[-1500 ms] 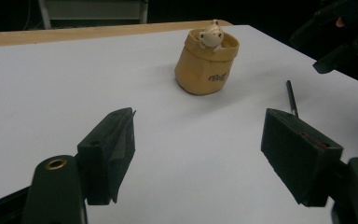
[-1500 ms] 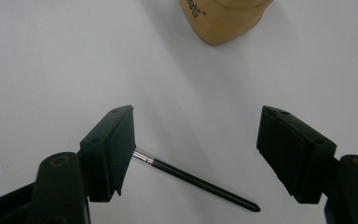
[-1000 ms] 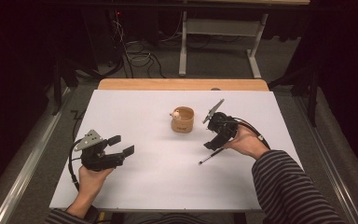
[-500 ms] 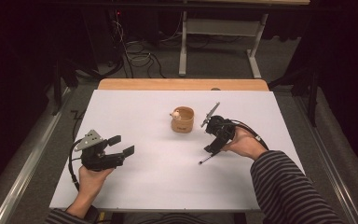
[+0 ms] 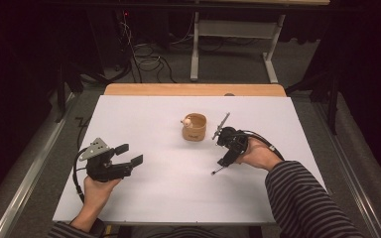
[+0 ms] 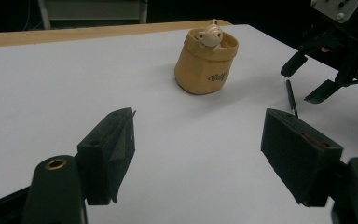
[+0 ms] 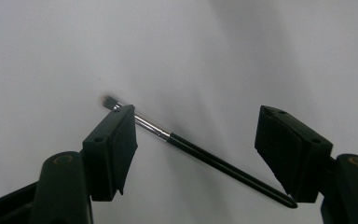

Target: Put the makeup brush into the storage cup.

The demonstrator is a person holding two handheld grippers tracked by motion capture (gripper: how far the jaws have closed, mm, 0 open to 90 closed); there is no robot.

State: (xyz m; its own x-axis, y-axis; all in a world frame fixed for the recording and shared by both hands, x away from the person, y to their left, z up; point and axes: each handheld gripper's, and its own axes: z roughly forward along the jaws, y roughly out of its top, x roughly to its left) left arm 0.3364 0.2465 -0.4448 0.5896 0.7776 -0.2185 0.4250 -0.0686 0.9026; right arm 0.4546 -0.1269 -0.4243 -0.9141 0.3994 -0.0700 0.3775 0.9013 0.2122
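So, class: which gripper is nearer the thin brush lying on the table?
Right. The right gripper hangs open directly over the brush; the left gripper rests open far across the table.

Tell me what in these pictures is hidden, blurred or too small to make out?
- The brush: in the right gripper view its bristle tip is blurred, and one jaw of the open right tongs covers part of its metal collar.
- The tan pot: its printed word is too small to read in the left gripper view, and its wall hides the body of the little figure inside.
- The left tongs: the high view leaves it unclear whether they touch the table.
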